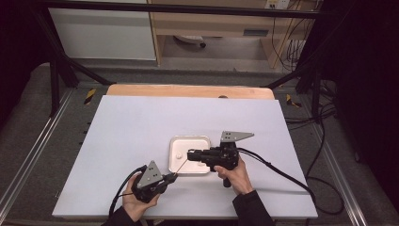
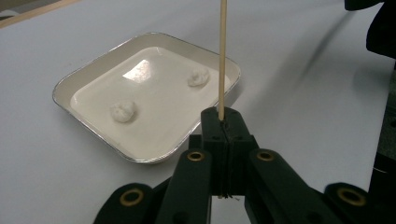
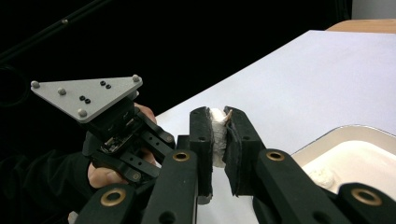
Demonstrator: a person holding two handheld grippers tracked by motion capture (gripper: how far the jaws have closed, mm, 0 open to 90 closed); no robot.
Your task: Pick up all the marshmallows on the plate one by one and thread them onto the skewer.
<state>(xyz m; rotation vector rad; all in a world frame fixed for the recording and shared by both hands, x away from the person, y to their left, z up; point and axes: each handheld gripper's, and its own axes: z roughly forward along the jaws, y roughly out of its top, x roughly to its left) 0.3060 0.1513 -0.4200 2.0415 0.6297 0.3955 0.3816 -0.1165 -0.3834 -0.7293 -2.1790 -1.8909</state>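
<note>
My left gripper [image 2: 222, 116] is shut on a thin wooden skewer [image 2: 222, 56] that rises straight out of its jaws. In the high view this skewer [image 1: 180, 168] slants from the left gripper [image 1: 173, 177] up to the right gripper [image 1: 189, 155]. My right gripper [image 3: 218, 116] is shut on a soft white lump [image 3: 216, 137], and a pale skewer tip shows at the lump's top. The white tray [image 2: 93, 74] holds two more white lumps [image 2: 123, 112] [image 2: 198, 77]. The right gripper hovers over the tray's [image 1: 189, 139] near right part.
The tray sits on a white board [image 1: 141, 122] laid over a wooden table [image 1: 188, 90]. Black cables [image 1: 277, 172] trail from the right gripper toward the right edge. In the right gripper view, a hand holds the left gripper's body and grey plate [image 3: 88, 95] beyond the jaws.
</note>
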